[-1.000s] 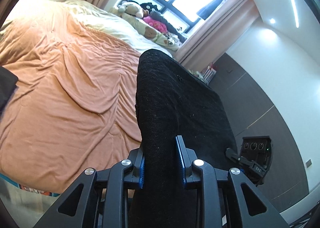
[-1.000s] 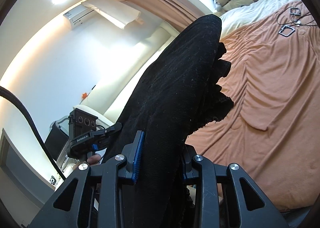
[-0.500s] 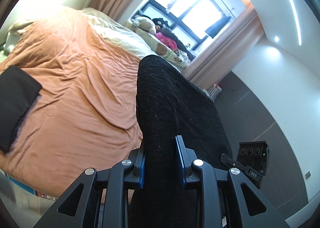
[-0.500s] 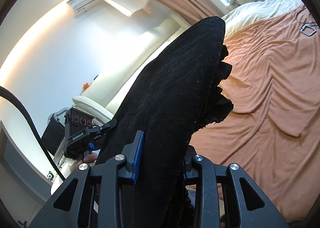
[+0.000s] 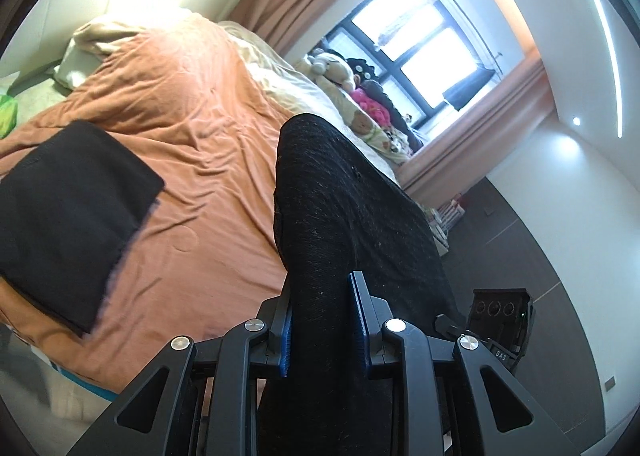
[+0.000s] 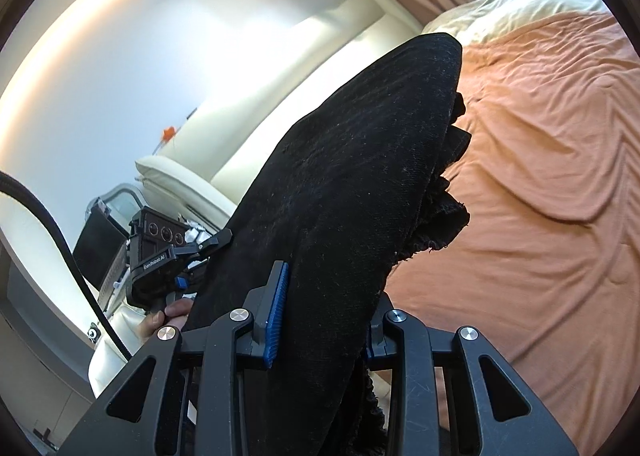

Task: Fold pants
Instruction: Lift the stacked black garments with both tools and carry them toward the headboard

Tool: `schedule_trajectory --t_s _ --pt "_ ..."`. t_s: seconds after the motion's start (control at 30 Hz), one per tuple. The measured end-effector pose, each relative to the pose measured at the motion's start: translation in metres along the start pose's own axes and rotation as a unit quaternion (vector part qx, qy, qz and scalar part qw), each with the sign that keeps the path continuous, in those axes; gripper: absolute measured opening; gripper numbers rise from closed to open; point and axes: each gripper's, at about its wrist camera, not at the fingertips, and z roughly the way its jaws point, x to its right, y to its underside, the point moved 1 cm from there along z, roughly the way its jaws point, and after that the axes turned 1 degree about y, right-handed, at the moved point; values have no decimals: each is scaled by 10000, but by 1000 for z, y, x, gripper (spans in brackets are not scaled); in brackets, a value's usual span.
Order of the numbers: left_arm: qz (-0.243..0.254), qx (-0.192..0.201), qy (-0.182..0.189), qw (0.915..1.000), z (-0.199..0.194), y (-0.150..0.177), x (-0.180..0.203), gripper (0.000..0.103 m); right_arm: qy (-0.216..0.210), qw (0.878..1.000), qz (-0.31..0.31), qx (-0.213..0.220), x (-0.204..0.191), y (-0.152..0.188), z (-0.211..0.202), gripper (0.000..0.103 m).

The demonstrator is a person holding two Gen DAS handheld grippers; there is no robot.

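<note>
Black pants hang folded between my two grippers, held up over the bed's near side. My left gripper is shut on one end of the thick fold, blue pads pressing both sides. My right gripper is shut on the other end of the pants, where frayed hems stick out to the right. In the left wrist view the right gripper shows low at right, past the cloth. The right wrist view catches the left gripper at left, a hand under it.
An orange bedspread covers the bed. A folded black garment lies on it near the front left edge. Stuffed toys sit by the window at the far end. A cream headboard and dark floor flank the bed.
Both grippers have swept sideways along the bed with the pants still clamped. The folded black garment has come fully into the left wrist view at left. The cables have left the right wrist view.
</note>
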Motion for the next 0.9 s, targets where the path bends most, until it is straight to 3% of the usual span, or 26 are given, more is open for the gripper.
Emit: schedule_trajectory --t_s 0.33,0.63,0.9 --pt "-251 124 -322 9991 -19 -35 -89 24 -169 9988 -24 -456 5 -38 117 26" --pt "87 243 -602 9979 -38 -81 -142 23 -422 9966 -154 -694 -1 -63 216 25" --pt "-54 281 -810 9963 -49 -102 -197 23 -453 9946 -230 -911 -17 -74 296 25"
